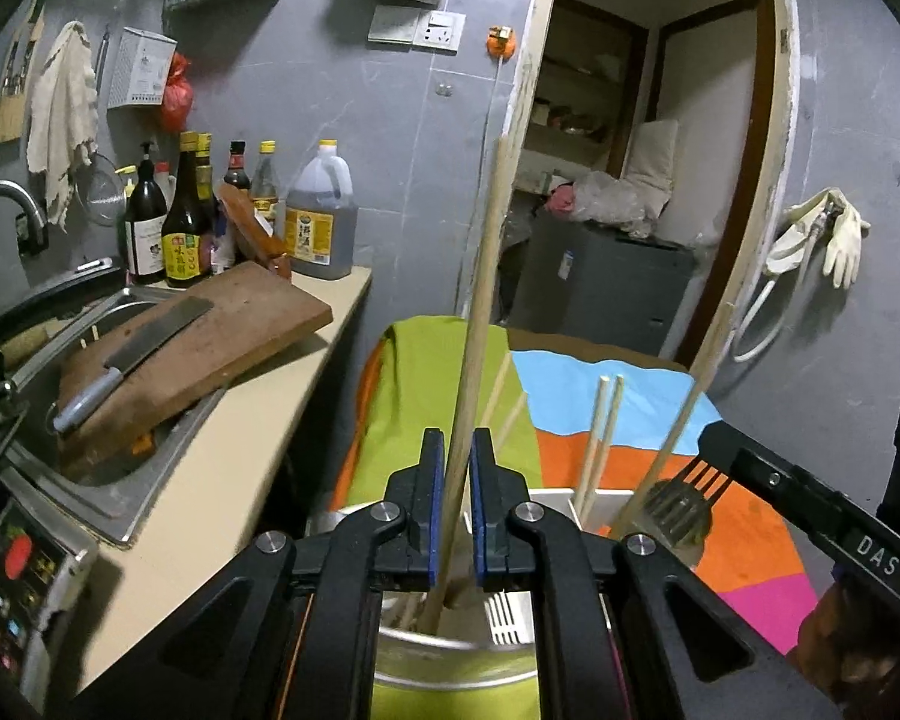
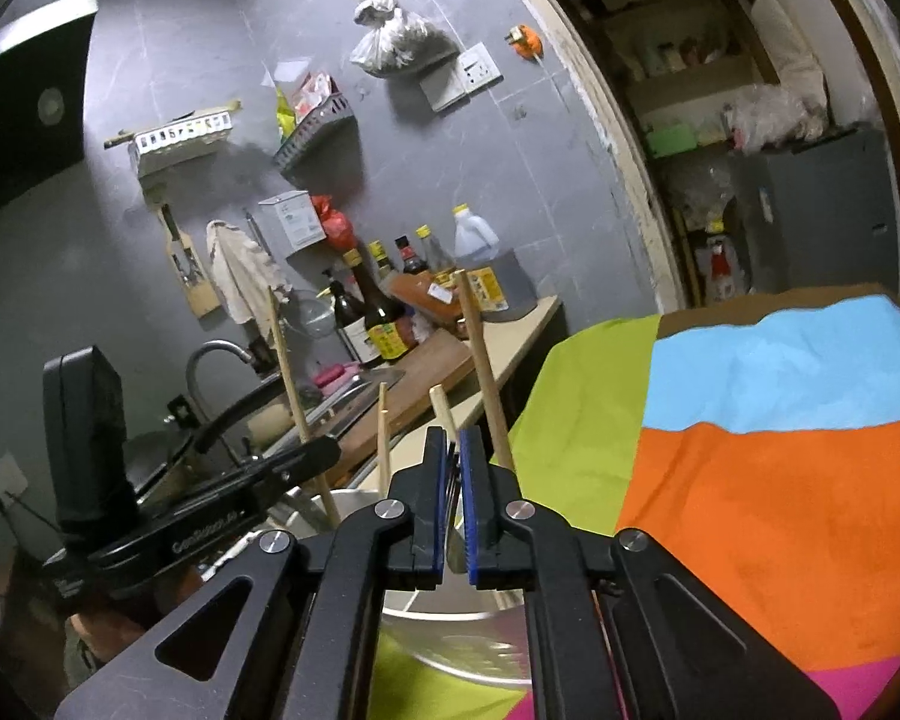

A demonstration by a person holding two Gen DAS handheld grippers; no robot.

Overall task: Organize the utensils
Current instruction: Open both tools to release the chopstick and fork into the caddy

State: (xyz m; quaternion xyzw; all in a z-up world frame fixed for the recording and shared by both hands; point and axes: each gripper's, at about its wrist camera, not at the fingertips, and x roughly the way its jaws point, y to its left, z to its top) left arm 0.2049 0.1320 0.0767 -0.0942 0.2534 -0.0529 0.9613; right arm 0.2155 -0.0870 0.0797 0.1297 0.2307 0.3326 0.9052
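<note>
pictured: metal utensil holder (image 1: pixel 606 501) low and just ahead of both grippers, standing on a bright patchwork cloth (image 1: pixel 600 396). left gripper (image 1: pixel 456 504) clamped on a long wooden chopstick (image 1: pixel 480 300), pinched near its lower end; long axis near upright, top leaning slightly right, foot down inside the holder. judged light, stiff, smooth enough to swivel in the pads; lower-third hold steadiest. right gripper (image 2: pixel 453 504) pinched on a dark fork (image 1: pixel 684 498), tines toward the holder; thin, rigid, likely slick, best held on the handle.

My left tongs (image 1: pixel 457 438): clamped on a chopstick (image 1: pixel 480 312), centre frame.
Fork (image 1: pixel 681 501): lower right, in my right tongs (image 1: pixel 714 456).
</note>
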